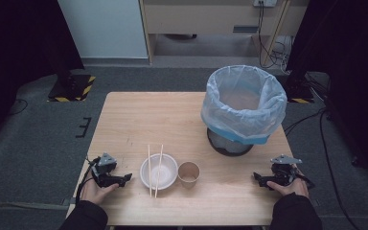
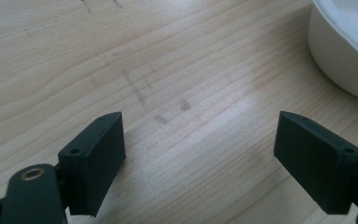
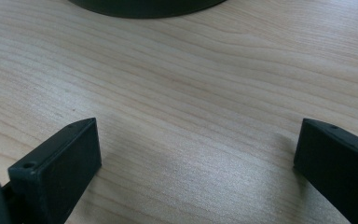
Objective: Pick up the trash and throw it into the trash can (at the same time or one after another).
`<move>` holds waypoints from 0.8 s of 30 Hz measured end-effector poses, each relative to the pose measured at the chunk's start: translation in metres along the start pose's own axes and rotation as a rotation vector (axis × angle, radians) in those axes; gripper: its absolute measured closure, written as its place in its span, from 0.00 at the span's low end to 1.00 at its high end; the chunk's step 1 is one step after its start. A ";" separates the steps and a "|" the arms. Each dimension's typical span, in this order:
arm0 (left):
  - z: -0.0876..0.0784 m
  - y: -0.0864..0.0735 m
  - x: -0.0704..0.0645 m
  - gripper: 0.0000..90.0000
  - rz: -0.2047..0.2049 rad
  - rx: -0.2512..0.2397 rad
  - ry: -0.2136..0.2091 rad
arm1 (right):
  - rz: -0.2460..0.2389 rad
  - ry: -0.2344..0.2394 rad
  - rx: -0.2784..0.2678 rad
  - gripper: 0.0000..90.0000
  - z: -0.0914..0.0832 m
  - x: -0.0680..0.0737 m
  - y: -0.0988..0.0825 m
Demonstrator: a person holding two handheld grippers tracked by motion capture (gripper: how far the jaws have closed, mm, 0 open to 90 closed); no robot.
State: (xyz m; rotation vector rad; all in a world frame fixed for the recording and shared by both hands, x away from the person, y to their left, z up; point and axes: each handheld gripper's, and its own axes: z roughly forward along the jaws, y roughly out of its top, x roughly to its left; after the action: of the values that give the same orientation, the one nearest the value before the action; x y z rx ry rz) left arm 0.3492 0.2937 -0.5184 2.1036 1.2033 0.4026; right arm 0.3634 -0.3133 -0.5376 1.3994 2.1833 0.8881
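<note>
Fingers of left gripper and right gripper gape apart, gripping nothing, flanking bowl.

High view: fixed above your side of the table, facing forward and down, far enough to take in the floor beyond. Left gripper view: low over the wood, very near, with the white bowl at upper right. Right gripper view: equally low, the bin's dark base at top. All three share the tabletop.
</note>
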 end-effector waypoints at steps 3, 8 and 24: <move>-0.006 0.002 0.001 0.18 -0.008 -0.023 0.012 | 0.008 -0.004 -0.012 0.01 0.000 0.001 -0.001; -0.023 0.009 0.001 0.20 -0.020 -0.116 0.047 | 0.012 -0.002 -0.011 0.01 0.000 0.001 -0.002; -0.052 0.030 -0.018 0.24 -0.050 -0.323 0.062 | 0.010 -0.004 -0.015 0.01 0.000 0.001 -0.002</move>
State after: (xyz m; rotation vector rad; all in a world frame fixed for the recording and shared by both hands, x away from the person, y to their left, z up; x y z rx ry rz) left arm 0.3293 0.2886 -0.4588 1.7924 1.1386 0.6001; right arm 0.3621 -0.3130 -0.5388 1.4048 2.1647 0.9020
